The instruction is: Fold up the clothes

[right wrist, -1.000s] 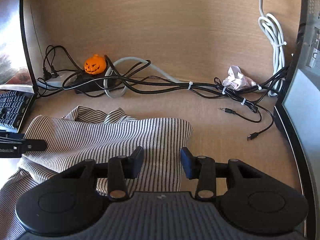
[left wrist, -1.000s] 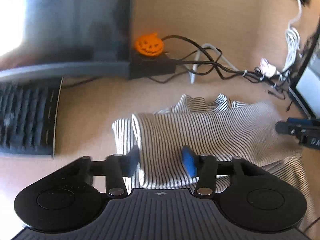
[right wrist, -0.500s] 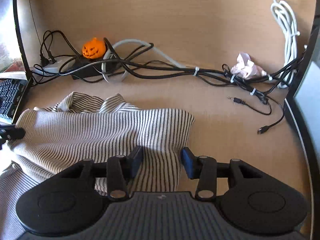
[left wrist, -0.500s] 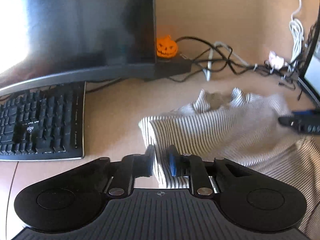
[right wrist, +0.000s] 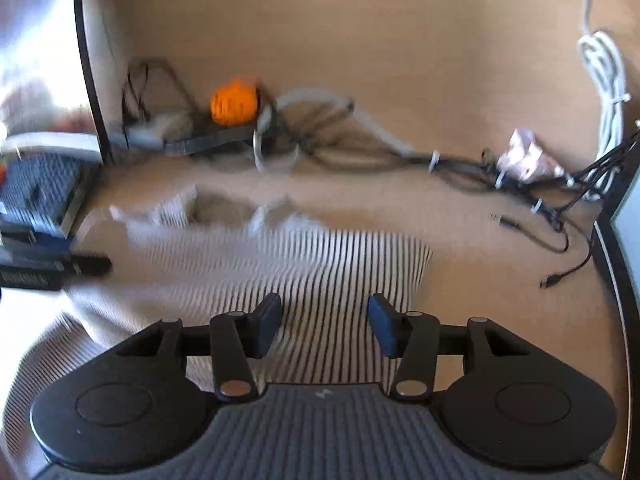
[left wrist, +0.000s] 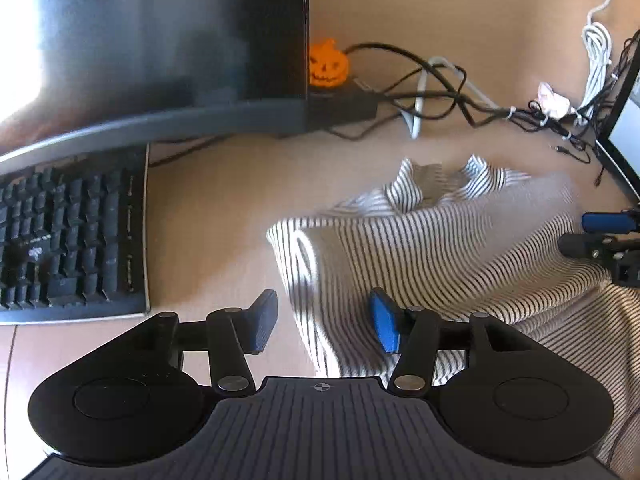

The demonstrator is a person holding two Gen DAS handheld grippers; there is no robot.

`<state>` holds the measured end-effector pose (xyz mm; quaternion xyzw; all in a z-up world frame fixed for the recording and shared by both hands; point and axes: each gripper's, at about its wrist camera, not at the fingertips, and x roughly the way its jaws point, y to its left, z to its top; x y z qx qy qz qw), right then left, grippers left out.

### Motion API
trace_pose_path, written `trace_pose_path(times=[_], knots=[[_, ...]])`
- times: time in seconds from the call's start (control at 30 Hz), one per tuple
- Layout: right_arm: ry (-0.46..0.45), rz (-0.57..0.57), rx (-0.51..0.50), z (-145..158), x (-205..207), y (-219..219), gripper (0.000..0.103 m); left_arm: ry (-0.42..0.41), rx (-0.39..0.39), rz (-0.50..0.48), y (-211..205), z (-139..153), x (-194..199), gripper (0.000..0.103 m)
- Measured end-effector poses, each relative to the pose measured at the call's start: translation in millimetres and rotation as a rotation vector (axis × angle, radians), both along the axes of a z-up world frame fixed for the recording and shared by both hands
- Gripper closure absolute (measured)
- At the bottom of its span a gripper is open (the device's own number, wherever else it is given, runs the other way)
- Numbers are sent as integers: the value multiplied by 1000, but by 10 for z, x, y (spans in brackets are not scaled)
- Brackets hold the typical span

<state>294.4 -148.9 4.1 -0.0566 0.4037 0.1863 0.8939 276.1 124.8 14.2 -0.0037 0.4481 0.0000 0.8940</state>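
A black-and-white striped garment [left wrist: 432,248] lies partly folded on the wooden desk, collar toward the back wall. It also shows in the right wrist view [right wrist: 332,272]. My left gripper [left wrist: 324,322] is open and empty over the garment's left folded edge. My right gripper [right wrist: 324,322] is open and empty over the garment's right part. The right gripper's tips show at the right edge of the left wrist view [left wrist: 600,236]. The left gripper's tips show at the left edge of the right wrist view [right wrist: 52,266].
A black keyboard [left wrist: 68,240] and a monitor [left wrist: 152,40] stand to the left. An orange pumpkin figure [left wrist: 327,65] sits on a power strip among tangled cables [right wrist: 360,152] along the back wall. Another screen [left wrist: 624,120] stands at the right. Crumpled paper [right wrist: 524,156] lies near the cables.
My left gripper was nearly shut on the garment's left edge half a second ago and has opened and let go. The right gripper stayed open. The view is blurred by motion.
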Motion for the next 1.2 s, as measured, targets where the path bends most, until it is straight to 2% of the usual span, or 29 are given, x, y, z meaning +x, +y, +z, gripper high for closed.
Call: trace_pose_path(times=[0.23, 0.57, 0.67, 0.73, 0.83, 0.9, 1.0, 1.1, 1.2], knots=[[-31, 40, -82, -52, -94, 69, 48, -2, 20, -32, -88, -44, 4, 50], [-36, -33, -130, -26, -401, -203, 48, -15, 15, -135, -447, -60, -50, 50], [-23, -69, -97, -6, -419, -297, 48, -2, -16, -127, -458, -32, 0, 48], [-11, -87, -67, 39, -400, -332, 48, 9, -88, -98, -366, 5, 26, 45], [-20, -114, -31, 168, -382, -380, 46, 17, -168, -74, -248, 31, 113, 35], [-29, -161, -3, 247, -322, -444, 37, 22, -175, -59, -221, 30, 213, 33], [-20, -227, 53, 297, -170, -570, 36, 30, -170, -45, -223, 13, 365, 28], [8, -291, 82, 225, 59, -664, 29, 55, -184, -32, -217, -30, 492, 25], [62, -329, 103, 80, 263, -718, 29, 90, -198, -11, -203, -94, 604, 23]])
